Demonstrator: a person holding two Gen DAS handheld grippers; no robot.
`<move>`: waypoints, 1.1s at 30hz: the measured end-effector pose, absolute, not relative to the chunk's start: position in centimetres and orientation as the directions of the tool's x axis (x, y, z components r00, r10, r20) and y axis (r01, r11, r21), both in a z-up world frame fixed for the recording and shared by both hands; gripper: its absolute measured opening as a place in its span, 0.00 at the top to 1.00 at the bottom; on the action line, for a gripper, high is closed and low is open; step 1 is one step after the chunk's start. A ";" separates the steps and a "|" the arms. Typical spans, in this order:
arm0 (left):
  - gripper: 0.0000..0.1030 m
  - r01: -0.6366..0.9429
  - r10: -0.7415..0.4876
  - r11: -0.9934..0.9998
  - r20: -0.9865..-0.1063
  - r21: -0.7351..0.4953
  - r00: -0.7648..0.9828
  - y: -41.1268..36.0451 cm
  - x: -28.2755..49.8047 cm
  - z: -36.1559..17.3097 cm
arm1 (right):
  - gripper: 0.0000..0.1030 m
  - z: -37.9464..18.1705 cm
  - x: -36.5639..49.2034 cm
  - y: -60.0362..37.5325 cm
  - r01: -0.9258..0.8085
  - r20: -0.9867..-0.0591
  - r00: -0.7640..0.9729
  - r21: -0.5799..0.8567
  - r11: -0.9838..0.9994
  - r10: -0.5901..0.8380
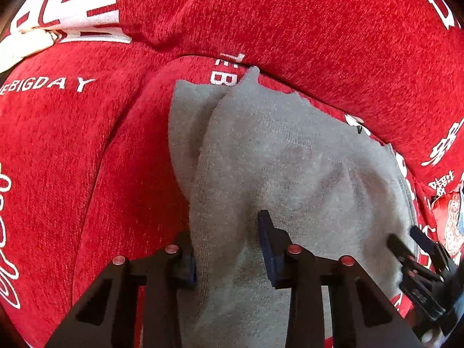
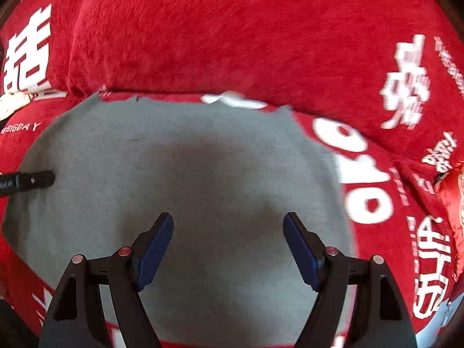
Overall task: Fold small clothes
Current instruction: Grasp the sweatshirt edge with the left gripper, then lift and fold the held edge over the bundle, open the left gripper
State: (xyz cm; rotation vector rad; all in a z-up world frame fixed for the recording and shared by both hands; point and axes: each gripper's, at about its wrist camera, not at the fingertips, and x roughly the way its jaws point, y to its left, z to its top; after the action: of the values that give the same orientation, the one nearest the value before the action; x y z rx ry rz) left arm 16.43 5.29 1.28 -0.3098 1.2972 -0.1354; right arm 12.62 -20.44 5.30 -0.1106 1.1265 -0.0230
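A small grey garment [image 1: 290,159] lies on a red printed sofa cover [image 1: 87,145]. My left gripper [image 1: 226,240] is shut on the grey garment; a raised fold of the cloth runs between its fingers and hides the left pad. My right gripper [image 2: 228,243] is open and empty, hovering just above the flat grey garment [image 2: 188,159]. The right gripper also shows at the right edge of the left wrist view [image 1: 417,243]. A finger of the left gripper [image 2: 32,180] shows at the left edge of the right wrist view, on the garment's left side.
A red back cushion [image 2: 232,34] rises right behind the garment. The red cover carries white lettering [image 2: 362,174] to the right and left. A red satin item [image 2: 452,191] lies at the far right edge.
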 end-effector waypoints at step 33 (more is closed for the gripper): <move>0.81 0.041 -0.181 0.983 -0.934 -0.177 0.308 -8.7 17.2 13.3 | 0.05 8.8 7.2 -32.1 0.117 -0.862 0.506 0.044 0.992 -0.021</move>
State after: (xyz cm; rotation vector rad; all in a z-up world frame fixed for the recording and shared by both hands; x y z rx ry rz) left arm 17.23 -8.70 13.31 -0.1279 1.2496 -0.1470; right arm 7.21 -32.09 8.78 0.1013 1.0372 -0.0833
